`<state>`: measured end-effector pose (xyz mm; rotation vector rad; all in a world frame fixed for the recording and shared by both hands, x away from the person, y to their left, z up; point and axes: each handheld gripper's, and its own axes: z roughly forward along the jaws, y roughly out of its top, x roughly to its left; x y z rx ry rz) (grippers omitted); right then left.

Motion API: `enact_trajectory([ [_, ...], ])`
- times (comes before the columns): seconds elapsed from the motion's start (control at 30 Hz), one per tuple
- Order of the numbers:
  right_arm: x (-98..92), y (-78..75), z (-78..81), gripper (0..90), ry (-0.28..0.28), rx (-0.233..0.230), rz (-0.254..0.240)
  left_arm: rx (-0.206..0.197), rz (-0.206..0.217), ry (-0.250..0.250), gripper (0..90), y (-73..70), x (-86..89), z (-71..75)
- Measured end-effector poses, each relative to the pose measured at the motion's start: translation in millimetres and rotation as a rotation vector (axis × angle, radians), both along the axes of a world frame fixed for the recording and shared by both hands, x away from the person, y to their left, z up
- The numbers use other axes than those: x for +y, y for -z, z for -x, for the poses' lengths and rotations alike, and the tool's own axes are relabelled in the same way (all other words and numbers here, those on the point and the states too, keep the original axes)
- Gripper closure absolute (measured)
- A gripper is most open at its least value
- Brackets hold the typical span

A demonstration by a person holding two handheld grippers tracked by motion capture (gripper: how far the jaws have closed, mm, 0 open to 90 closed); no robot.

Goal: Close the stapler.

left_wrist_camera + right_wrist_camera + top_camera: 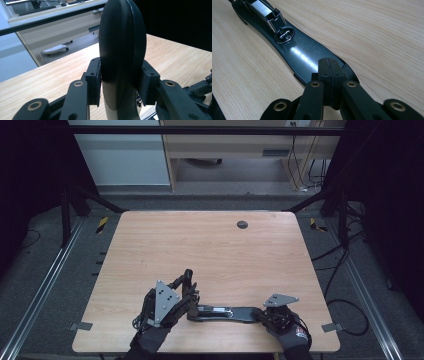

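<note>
A black stapler [225, 313], opened flat, lies along the table's near edge.

Bare wooden table [210, 250] lies open ahead of both grippers, broken by a small dark disc [242, 224] near its far edge; along the near edge, an opened black stapler [225, 312] spans the gap between them.

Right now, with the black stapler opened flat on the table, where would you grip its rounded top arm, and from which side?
Across the narrow sides of the stapler's top arm, coming from its left end: the left gripper already clamps it there, while the right gripper, jaws shut, presses down the base.
</note>
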<state>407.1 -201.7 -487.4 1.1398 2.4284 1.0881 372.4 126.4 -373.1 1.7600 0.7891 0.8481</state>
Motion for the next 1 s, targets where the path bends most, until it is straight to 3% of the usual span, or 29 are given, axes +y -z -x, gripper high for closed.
enact_trajectory([
  [1.0,1.2,0.4,0.2,90.0,-0.007,-0.004,-0.001,-0.047,-0.076,-0.002,59.0,1.8,-28.1,1.6],
])
